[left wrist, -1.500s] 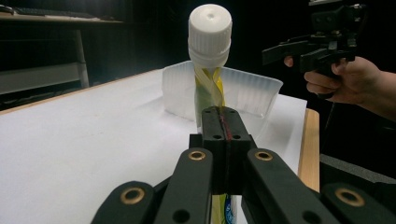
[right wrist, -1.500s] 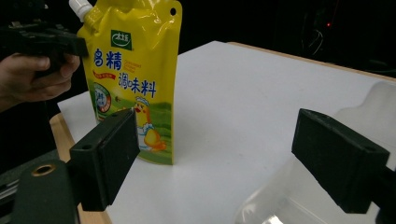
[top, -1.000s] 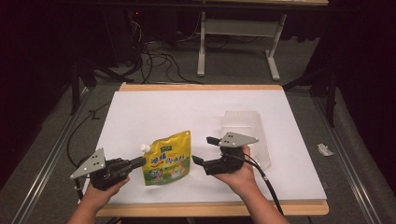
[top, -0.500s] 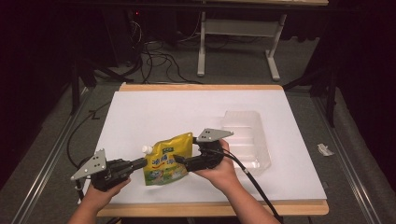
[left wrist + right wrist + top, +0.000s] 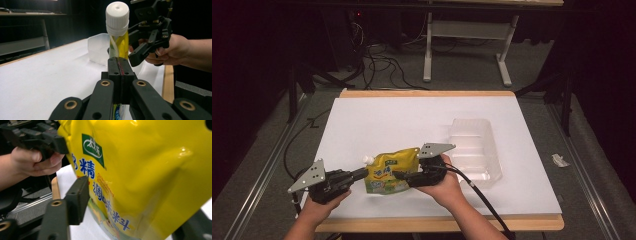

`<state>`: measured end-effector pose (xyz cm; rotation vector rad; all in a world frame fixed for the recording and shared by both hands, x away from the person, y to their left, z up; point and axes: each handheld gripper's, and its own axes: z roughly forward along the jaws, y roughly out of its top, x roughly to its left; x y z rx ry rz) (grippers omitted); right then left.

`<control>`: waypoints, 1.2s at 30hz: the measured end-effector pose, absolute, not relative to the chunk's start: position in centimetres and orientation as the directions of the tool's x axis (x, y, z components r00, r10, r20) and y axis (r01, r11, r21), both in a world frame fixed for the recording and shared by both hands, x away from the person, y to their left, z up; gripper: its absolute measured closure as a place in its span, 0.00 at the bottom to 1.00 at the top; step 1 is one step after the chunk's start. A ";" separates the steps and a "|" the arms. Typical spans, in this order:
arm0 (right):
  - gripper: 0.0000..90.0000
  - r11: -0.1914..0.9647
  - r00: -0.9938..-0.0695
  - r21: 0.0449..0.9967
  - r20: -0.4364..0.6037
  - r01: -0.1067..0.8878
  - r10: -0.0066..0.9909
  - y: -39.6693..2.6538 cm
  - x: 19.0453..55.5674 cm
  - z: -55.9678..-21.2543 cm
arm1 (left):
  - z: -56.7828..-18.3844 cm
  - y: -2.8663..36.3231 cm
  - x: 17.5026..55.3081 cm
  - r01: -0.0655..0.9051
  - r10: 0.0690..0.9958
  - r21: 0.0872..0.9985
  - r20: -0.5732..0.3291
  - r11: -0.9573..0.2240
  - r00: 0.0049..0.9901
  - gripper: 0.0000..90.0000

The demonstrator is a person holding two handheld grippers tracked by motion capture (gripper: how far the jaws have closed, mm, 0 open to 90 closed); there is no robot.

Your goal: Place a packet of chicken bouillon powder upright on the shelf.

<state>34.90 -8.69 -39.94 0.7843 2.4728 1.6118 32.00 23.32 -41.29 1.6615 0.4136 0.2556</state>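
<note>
Over the last second my right gripper [image 5: 399,175] has swung in from beside the clear plastic tray [image 5: 474,150] to the right edge of the glossy yellow stand-up pouch with a white screw cap [image 5: 388,169]; the pouch has lifted slightly while my left gripper [image 5: 361,173] has hardly shifted.

The pouch sits near the front edge of the white-covered table [image 5: 377,120], left of centre, between the two tools and left of the tray. My left jaws are pressed together on the thin seam at the pouch's left edge, below the spout, with the ribbed cap [image 5: 117,15] standing above them in the left gripper view. My right jaws are spread wide, one on each side of the pouch's printed face [image 5: 150,175], not yet pressing it as far as I can see.

I judge the pouch soft and slippery: the film is shiny, it dents and creases, and the contents would shift, so it should sag if held by one corner. The flat sealed edges and the stiff spout neck look the surest places to pinch; the bulging middle would likely squirm.

The tray is thin, translucent, ribbed and probably light. The table cover is matt, with a wooden rim.
</note>
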 end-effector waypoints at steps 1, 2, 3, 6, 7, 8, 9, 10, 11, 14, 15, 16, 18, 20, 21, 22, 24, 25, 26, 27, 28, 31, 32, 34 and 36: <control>0.54 0.315 -0.868 0.875 0.202 0.369 0.454 -8.7 34.9 -40.0 | -41.3 23.3 32.0 0.120 0.417 0.988 -0.071 -0.094 0.906 1.00; 0.57 0.318 -0.871 0.876 0.197 0.363 0.451 -8.7 34.8 -40.1 | -41.3 23.3 32.0 0.121 0.419 0.988 -0.071 -0.095 0.905 1.00; 0.62 0.322 -0.873 0.876 0.194 0.360 0.449 -8.7 34.7 -40.2 | -41.3 23.3 32.0 0.121 0.424 0.988 -0.069 -0.096 0.903 1.00; 0.73 0.338 -0.881 0.871 0.193 0.357 0.432 -8.6 34.6 -40.6 | -41.4 23.3 32.1 0.124 0.440 0.987 -0.068 -0.099 0.895 1.00; 0.77 0.343 -0.885 0.872 0.188 0.350 0.426 -8.5 34.6 -40.6 | -41.4 23.3 32.1 0.131 0.451 0.986 -0.071 -0.103 0.890 1.00; 0.81 0.347 -0.891 0.873 0.185 0.343 0.414 -8.5 34.6 -40.7 | -41.5 23.3 32.2 0.136 0.456 0.985 -0.073 -0.106 0.887 0.99; 0.84 0.349 -0.893 0.872 0.189 0.344 0.410 -8.5 34.5 -40.7 | -41.5 23.4 32.2 0.140 0.462 0.984 -0.076 -0.107 0.884 0.98; 0.86 0.351 -0.895 0.872 0.185 0.340 0.405 -8.4 34.5 -40.7 | -41.6 23.4 32.3 0.141 0.468 0.984 -0.074 -0.110 0.880 0.98; 0.88 0.357 -0.899 0.872 0.181 0.335 0.400 -8.4 34.4 -40.7 | -41.6 23.3 32.3 0.145 0.475 0.983 -0.075 -0.113 0.877 0.98; 0.93 0.367 -0.906 0.876 0.160 0.313 0.392 -8.3 34.2 -40.7 | -41.6 23.2 32.3 0.146 0.489 0.983 -0.075 -0.111 0.869 0.96; 0.94 0.369 -0.907 0.877 0.154 0.308 0.391 -8.2 34.1 -40.7 | -41.6 23.1 32.2 0.147 0.496 0.983 -0.073 -0.112 0.865 0.95; 0.96 0.373 -0.911 0.879 0.145 0.298 0.385 -8.2 34.1 -40.7 | -41.6 23.0 32.3 0.151 0.504 0.982 -0.072 -0.117 0.861 0.91; 0.96 0.379 -0.914 0.880 0.131 0.285 0.384 -8.2 34.0 -40.7 | -41.6 22.8 32.3 0.161 0.509 0.979 -0.075 -0.126 0.858 0.84; 0.96 0.381 -0.913 0.881 0.124 0.281 0.388 -8.2 33.8 -40.6 | -41.6 22.4 32.3 0.166 0.521 0.976 -0.068 -0.143 0.851 0.74; 0.97 0.378 -0.912 0.882 0.125 0.282 0.390 -8.3 33.8 -40.6 | -41.6 22.3 32.3 0.166 0.524 0.974 -0.063 -0.151 0.849 0.71; 0.97 0.371 -0.912 0.885 0.128 0.283 0.390 -8.3 33.8 -40.5 | -41.6 22.2 32.3 0.161 0.526 0.974 -0.056 -0.157 0.849 0.69; 0.97 0.361 -0.911 0.889 0.129 0.281 0.391 -8.6 33.7 -40.4 | -41.6 22.0 32.2 0.157 0.535 0.974 -0.048 -0.161 0.844 0.61; 0.97 0.358 -0.909 0.890 0.129 0.282 0.397 -8.6 33.6 -40.3 | -41.6 21.9 32.2 0.155 0.536 0.975 -0.048 -0.158 0.843 0.59; 0.97 0.356 -0.908 0.893 0.123 0.277 0.400 -8.8 33.5 -40.2 | -41.5 21.9 32.1 0.153 0.537 0.976 -0.047 -0.154 0.842 0.57; 0.97 0.350 -0.905 0.893 0.130 0.284 0.404 -8.9 33.5 -40.1 | -41.5 21.9 32.1 0.150 0.541 0.977 -0.045 -0.151 0.840 0.55; 0.97 0.346 -0.905 0.895 0.128 0.282 0.405 -9.0 33.5 -40.0 | -41.5 21.9 32.1 0.147 0.545 0.978 -0.043 -0.149 0.838 0.54; 0.97 0.337 -0.902 0.901 0.120 0.274 0.414 -9.5 33.3 -39.7 | -41.5 22.0 32.1 0.148 0.552 0.978 -0.044 -0.145 0.832 0.50; 0.97 0.336 -0.902 0.903 0.114 0.270 0.417 -9.7 33.2 -39.7 | -41.5 22.0 32.1 0.149 0.556 0.978 -0.045 -0.144 0.830 0.49; 0.97 0.326 -0.899 0.907 0.112 0.266 0.423 -10.2 33.1 -39.5 | -41.5 22.0 32.1 0.151 0.564 0.978 -0.044 -0.145 0.825 0.48; 0.97 0.317 -0.898 0.912 0.111 0.262 0.425 -10.7 32.9 -39.4 | -41.6 21.9 32.1 0.155 0.570 0.977 -0.047 -0.144 0.820 0.47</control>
